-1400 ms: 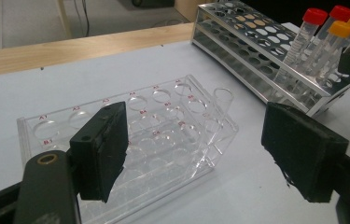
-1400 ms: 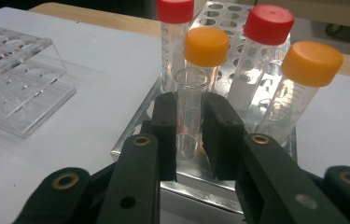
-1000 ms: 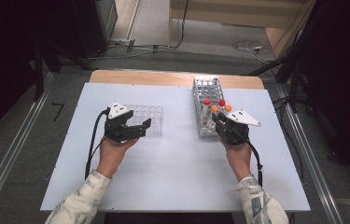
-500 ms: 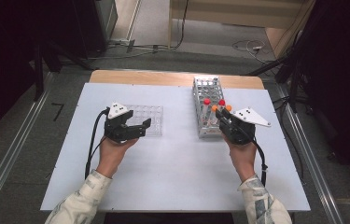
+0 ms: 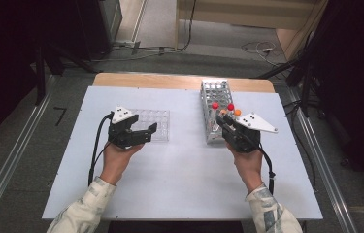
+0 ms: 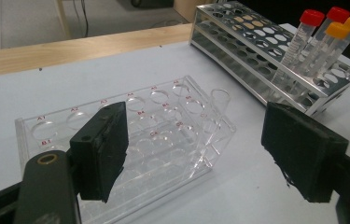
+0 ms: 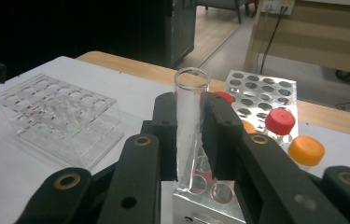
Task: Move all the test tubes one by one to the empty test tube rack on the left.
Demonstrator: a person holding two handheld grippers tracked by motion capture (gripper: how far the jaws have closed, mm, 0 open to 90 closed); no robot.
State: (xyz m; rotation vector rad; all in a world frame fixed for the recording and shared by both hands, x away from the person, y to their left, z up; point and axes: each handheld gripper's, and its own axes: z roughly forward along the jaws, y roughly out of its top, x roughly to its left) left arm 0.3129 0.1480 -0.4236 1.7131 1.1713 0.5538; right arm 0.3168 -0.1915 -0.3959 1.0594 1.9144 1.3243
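My right gripper is shut on an open clear tube, held upright just above the near end of the metal tube rack. In the high view the right gripper sits over the rack's front end, beside capped tubes with red caps and an orange cap. My left gripper stands open at the near edge of the clear plastic rack. In the left gripper view the left gripper frames the clear rack, whose holes are empty.
The white table top spreads toward the person, with a wooden strip at its far edge. The metal rack with capped tubes stands to the right of the clear rack. Dark stands and cables surround the table.
My right gripper has risen a little with the clear tube, lifting it from the metal rack's front end. The left gripper has kept still.
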